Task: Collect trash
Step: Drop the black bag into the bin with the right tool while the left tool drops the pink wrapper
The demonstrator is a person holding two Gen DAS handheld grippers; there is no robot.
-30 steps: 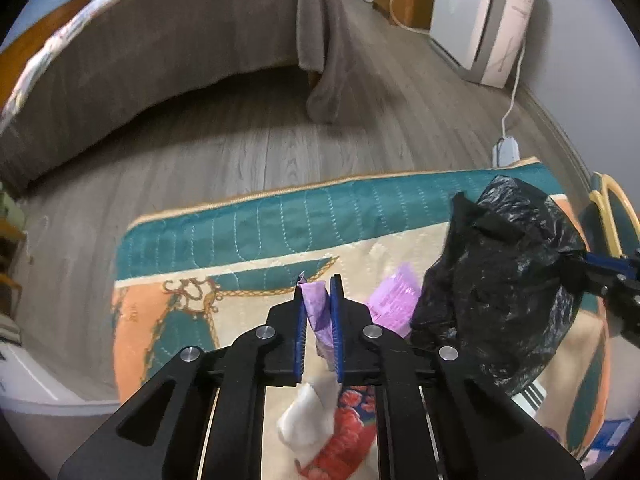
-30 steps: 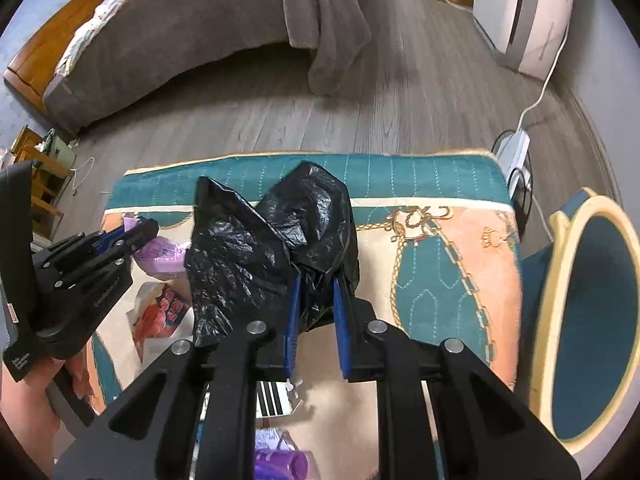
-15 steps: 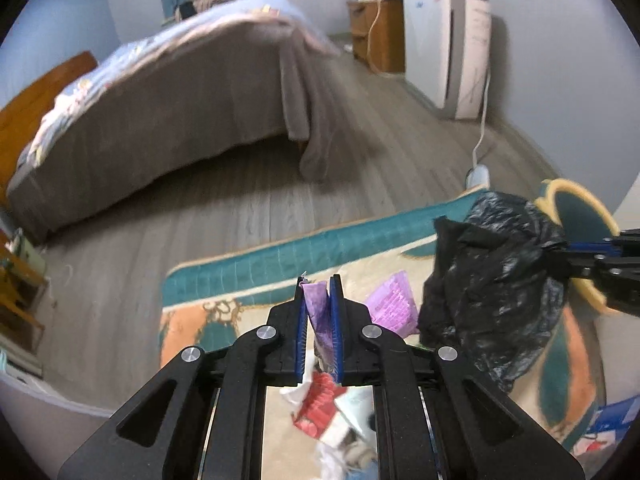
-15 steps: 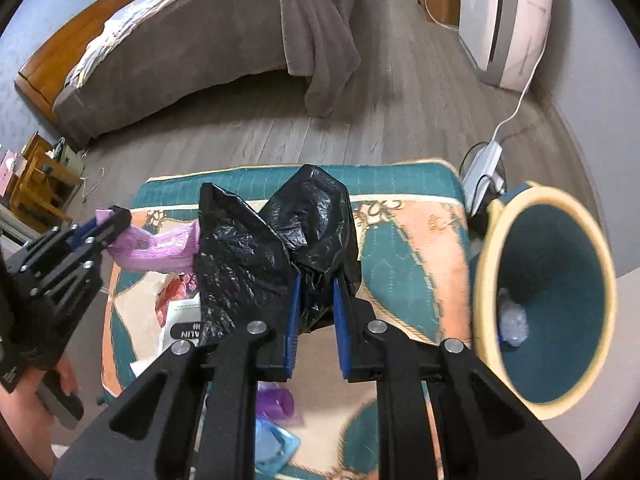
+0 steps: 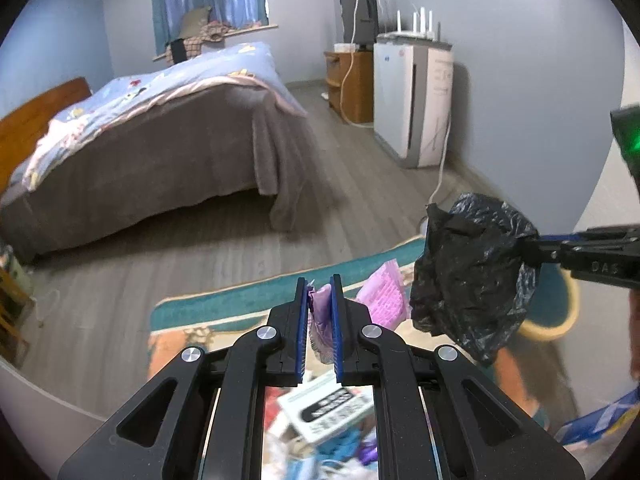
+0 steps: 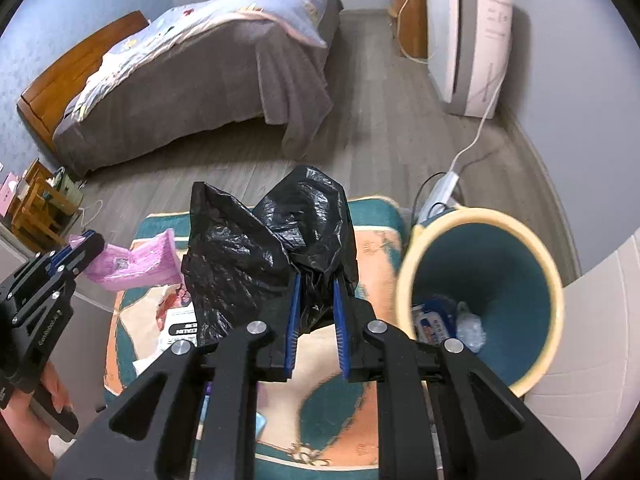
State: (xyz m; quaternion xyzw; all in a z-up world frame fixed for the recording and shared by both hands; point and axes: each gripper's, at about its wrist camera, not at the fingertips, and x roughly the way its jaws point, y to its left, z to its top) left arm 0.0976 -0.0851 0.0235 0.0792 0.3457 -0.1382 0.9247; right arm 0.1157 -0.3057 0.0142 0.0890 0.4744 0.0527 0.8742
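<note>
At the left, the left hand-held gripper (image 6: 86, 242) pinches a pink wrapper (image 6: 136, 266), lifted clear above the rug's (image 6: 372, 252) left edge. In the middle, the right hand-held gripper (image 6: 314, 308) is clamped on a crumpled black bag (image 6: 272, 248). The bin (image 6: 480, 224) stands off the rug's right edge. Both pieces look mid-carry; next calls for swinging each over the bin's mouth before letting go.

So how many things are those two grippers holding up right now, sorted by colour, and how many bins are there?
Black, held: 1, the black plastic bag in the right gripper
Pink-purple, held: 1, the pink wrapper in the left gripper
Bins: 1, the teal bin with a cream rim, some trash already inside
Total: 3
</note>
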